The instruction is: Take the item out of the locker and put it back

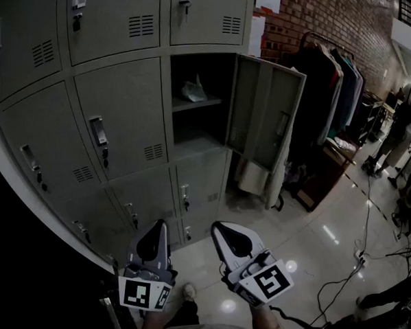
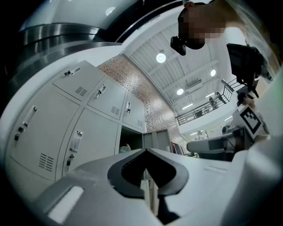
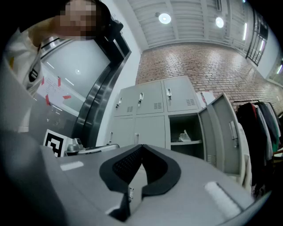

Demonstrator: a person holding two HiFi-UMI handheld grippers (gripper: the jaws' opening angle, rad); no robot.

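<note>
The grey locker [image 1: 197,106] stands with its door [image 1: 264,112] swung out to the right. A crumpled pale item [image 1: 193,92] lies on its upper shelf; it also shows in the left gripper view as the item [image 2: 125,148] and in the right gripper view as the item [image 3: 185,136]. Both grippers hang low in front of the lockers, well short of the opening. My left gripper [image 1: 157,226] [image 2: 146,150] is shut with nothing in it. My right gripper [image 1: 218,227] [image 3: 141,145] is shut and empty too.
Closed lockers [image 1: 121,123] fill the wall to the left and above. A clothes rack [image 1: 332,85] with hanging garments stands right of the open door before a brick wall [image 1: 321,10]. Cables [image 1: 361,255] trail over the glossy floor. A person [image 1: 403,126] stands far right.
</note>
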